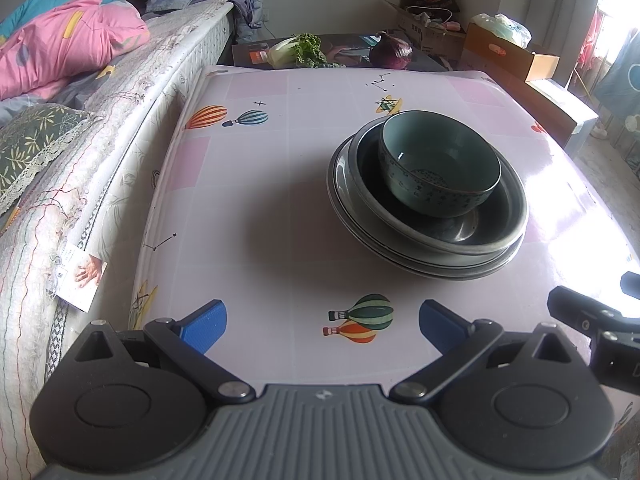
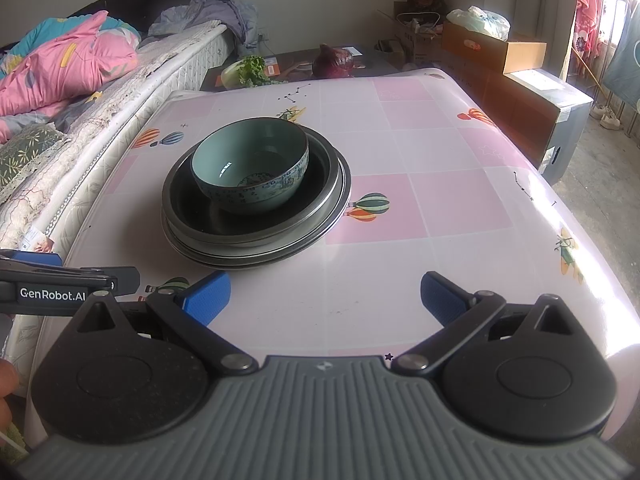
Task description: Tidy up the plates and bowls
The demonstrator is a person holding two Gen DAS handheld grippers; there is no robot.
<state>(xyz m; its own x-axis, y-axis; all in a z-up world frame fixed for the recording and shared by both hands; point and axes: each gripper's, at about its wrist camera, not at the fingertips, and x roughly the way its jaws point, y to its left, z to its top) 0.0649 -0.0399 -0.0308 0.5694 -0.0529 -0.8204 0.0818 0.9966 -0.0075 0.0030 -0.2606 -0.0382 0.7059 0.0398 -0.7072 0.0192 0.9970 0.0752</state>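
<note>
A teal patterned bowl (image 1: 438, 164) sits inside a dark deep plate (image 1: 492, 220), which rests on a stack of grey plates (image 1: 348, 204) on the pink table (image 1: 248, 208). The same bowl (image 2: 252, 164) and plate stack (image 2: 316, 208) show in the right wrist view. My left gripper (image 1: 322, 320) is open and empty, near the table's front edge, well short of the stack. My right gripper (image 2: 325, 294) is open and empty, also short of the stack. The left gripper's side (image 2: 60, 282) shows at the left of the right wrist view.
A bed (image 1: 80, 128) with a pink quilt (image 1: 68, 36) runs along the table's left side. Behind the table stand a low dark stand with a green cabbage (image 1: 296, 50) and a purple cabbage (image 1: 391, 53). Cardboard boxes (image 2: 504, 64) stand at the far right.
</note>
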